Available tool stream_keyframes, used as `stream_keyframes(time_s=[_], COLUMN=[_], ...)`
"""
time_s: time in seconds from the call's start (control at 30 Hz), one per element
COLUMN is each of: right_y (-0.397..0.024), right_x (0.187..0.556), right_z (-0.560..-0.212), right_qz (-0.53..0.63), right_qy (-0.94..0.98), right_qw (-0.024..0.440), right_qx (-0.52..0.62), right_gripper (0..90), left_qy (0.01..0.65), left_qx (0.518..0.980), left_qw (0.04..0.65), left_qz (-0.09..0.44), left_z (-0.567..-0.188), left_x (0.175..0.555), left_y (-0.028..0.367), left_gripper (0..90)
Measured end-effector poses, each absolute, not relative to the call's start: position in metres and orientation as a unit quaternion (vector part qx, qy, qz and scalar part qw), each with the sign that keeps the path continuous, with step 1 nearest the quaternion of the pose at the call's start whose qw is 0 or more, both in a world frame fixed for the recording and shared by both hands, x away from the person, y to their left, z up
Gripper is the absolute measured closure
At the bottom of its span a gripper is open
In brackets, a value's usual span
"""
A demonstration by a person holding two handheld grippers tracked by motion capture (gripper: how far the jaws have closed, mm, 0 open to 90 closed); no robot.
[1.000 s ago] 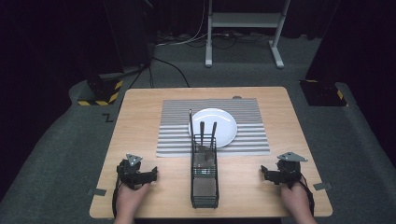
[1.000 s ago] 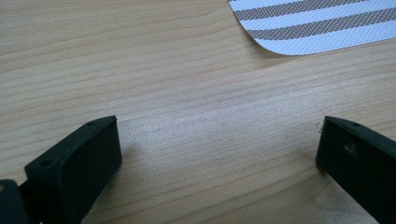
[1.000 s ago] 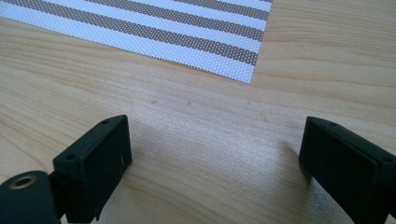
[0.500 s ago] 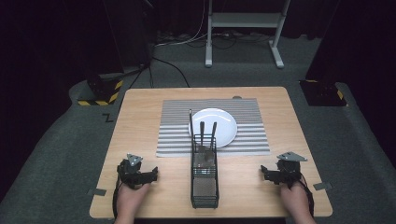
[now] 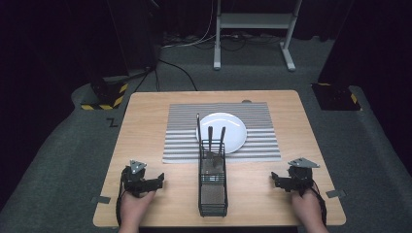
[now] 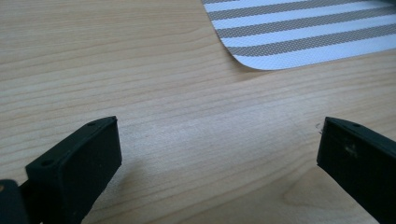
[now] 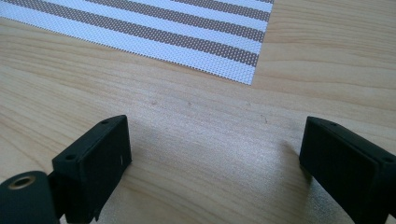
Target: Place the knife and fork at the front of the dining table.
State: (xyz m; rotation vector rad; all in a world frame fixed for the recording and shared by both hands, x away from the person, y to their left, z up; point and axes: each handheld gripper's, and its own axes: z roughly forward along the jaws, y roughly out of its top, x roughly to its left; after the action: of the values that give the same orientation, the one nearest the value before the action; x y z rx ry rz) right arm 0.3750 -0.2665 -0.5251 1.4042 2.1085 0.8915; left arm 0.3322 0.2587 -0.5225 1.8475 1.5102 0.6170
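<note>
Two tools, left (image 5: 158,180) and right (image 5: 275,179), low on table (image 5: 145,126), jaws spread, flanking caddy (image 5: 213,187).

My table (image 5: 145,126) is bright, the room behind is dark, and my close jaws look blurry.

Pale grained wood table (image 5: 145,126), woven striped mat (image 5: 184,145), glossy white plate (image 5: 233,127), black wire caddy (image 5: 212,194).
</note>
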Motion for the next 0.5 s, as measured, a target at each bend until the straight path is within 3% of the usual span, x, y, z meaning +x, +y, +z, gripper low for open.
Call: stream_keyframes(time_s=[0.5], right_y=[-0.267], right_x=[0.375], right_z=[-0.525], right_qz=[0.323], right_qy=[0.765], right_qw=[0.226], right_qx=[0.509], right_gripper=[8.6], left_qy=[0.513], left_qx=[0.714], left_qw=[0.407], left_qz=[0.248], left_z=[-0.502], left_x=[0.319], left_y=[0.241], left_gripper=[0.8])
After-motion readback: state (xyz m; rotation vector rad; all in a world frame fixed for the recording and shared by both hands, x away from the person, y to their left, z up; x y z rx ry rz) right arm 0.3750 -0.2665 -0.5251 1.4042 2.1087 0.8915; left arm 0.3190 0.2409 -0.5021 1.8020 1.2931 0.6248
